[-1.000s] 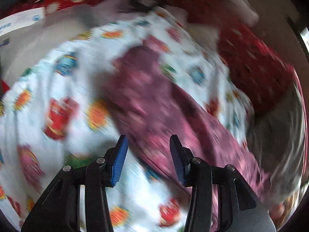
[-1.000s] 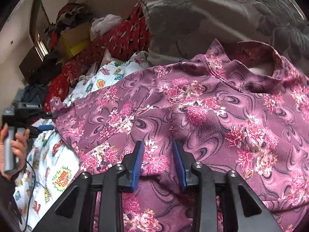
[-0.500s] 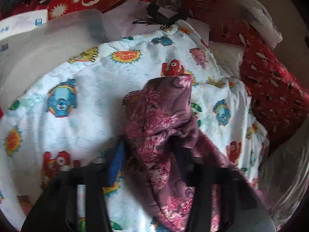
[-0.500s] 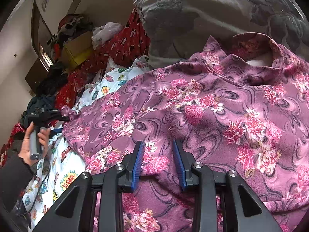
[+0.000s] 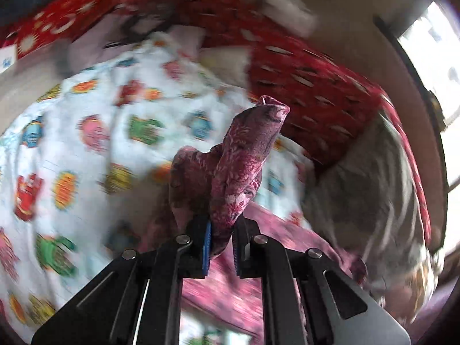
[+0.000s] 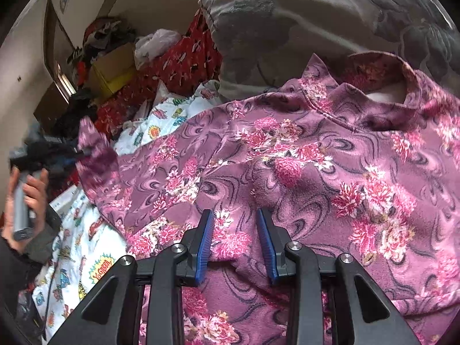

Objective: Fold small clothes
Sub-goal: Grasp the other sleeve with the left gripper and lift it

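A purple floral top (image 6: pixel 302 172) lies spread over a white cartoon-print sheet (image 6: pixel 86 247). My left gripper (image 5: pixel 220 244) is shut on the top's sleeve (image 5: pixel 244 158) and holds it lifted above the sheet (image 5: pixel 100 143); the sleeve end sticks up past the fingers. In the right wrist view the raised sleeve (image 6: pixel 95 155) shows at the left beside the hand holding the left gripper (image 6: pixel 54 155). My right gripper (image 6: pixel 235 244) is open, its blue pads resting low over the top's body with fabric between them.
A grey patterned pillow (image 6: pixel 316 23) lies behind the top's collar. Red patterned bedding (image 5: pixel 302 80) runs along the far side. A yellow box (image 6: pixel 115 69) and piled clothes sit by the wall. A bright window (image 5: pixel 431 43) is at the right.
My left gripper closed on the sleeve and lifted it off the sheet, swinging toward the right. My right gripper has stayed open in place over the top.
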Demonstrator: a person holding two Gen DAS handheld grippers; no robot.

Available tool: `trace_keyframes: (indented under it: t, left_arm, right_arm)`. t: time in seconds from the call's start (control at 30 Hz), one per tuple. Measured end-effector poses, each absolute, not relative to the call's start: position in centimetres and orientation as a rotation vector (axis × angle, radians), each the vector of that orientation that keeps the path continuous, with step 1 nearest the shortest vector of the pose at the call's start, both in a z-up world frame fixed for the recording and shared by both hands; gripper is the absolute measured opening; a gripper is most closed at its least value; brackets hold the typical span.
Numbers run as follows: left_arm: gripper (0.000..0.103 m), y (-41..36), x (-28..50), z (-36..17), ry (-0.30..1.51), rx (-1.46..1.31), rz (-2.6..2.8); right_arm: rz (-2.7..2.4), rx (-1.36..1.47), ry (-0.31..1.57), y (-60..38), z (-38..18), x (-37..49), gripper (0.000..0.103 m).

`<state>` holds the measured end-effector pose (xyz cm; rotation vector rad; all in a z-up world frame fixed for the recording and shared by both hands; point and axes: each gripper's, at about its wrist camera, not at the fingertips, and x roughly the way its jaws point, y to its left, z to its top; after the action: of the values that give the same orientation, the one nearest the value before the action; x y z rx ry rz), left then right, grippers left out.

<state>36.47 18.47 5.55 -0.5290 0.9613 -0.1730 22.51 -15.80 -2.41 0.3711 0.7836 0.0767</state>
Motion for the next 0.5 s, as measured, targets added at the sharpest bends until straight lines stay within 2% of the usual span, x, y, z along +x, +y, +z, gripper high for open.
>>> trace_keyframes:
  t: [0.23,0.5]
  left_arm:
    - [0.009,9.9,33.4,7.8,0.971,-0.441,-0.338]
    - [0.009,1.9,30.8,5.8,1.062,-0.388,-0.449]
  right_arm:
    - [0.064,0.389,0.809,-17.0,-1.7,21.7,0.034]
    - [-0.024,0.367,0.790,-19.7,-0.9,19.7,0.034]
